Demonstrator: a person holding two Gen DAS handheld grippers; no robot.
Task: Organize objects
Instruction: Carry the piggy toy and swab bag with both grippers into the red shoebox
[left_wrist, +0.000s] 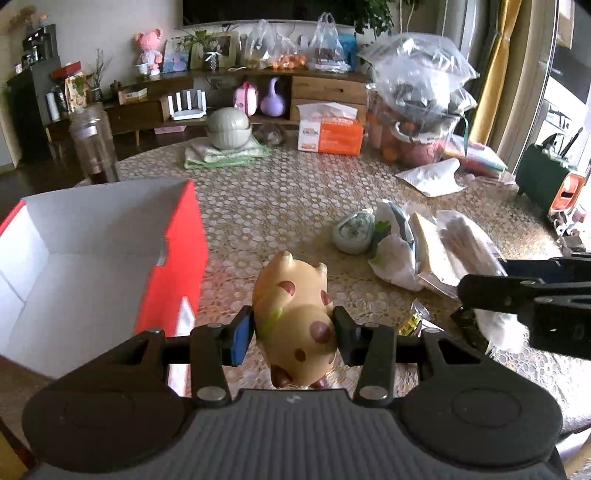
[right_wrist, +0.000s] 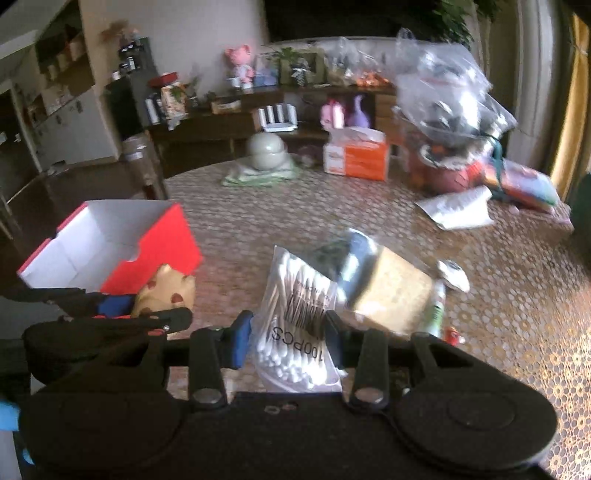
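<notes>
1. Writing: bag of cotton swabs (right_wrist: 295, 325) reads "100PCS" w/ a barcode, seen upside down in right wrist view. Orange-and-white tissue box (left_wrist: 330, 131) has print on its white end, too small to read.
2. Left gripper (left_wrist: 293, 334): jaws partly closed, pads pressing both sides of a toy pig (left_wrist: 295, 317), tan w/ brown spots. Pig is clear of the table (left_wrist: 280, 206), just right of the red box (left_wrist: 173, 266).
3. Right gripper (right_wrist: 288, 338): jaws partly closed, pinching the swab bag near its lower half; rest of the bag sticks out ahead of the fingers, above the table.
4. Red box: open top, white inside, nothing visible in it from either view. It sits at the table's left side.
5. Left view only: small pale green clock (left_wrist: 352, 232) lying on the table, next to a pile of plastic packets (left_wrist: 413, 251); clear jar (left_wrist: 92, 144) behind the box; green toaster-like appliance (left_wrist: 546, 184) at far right.
6. Right view only: tan flat packet (right_wrist: 388, 295) and a small tube beside it, just past the swab bag; kitchen cabinets at far left.
7. Each view catches the other gripper at its edge; right view is blurred.
8. Far edge of table: grey-green bowls (left_wrist: 227, 127) stacked on folded cloths, clear bags (left_wrist: 417, 96) stuffed w/ mixed items, contents unclear.
</notes>
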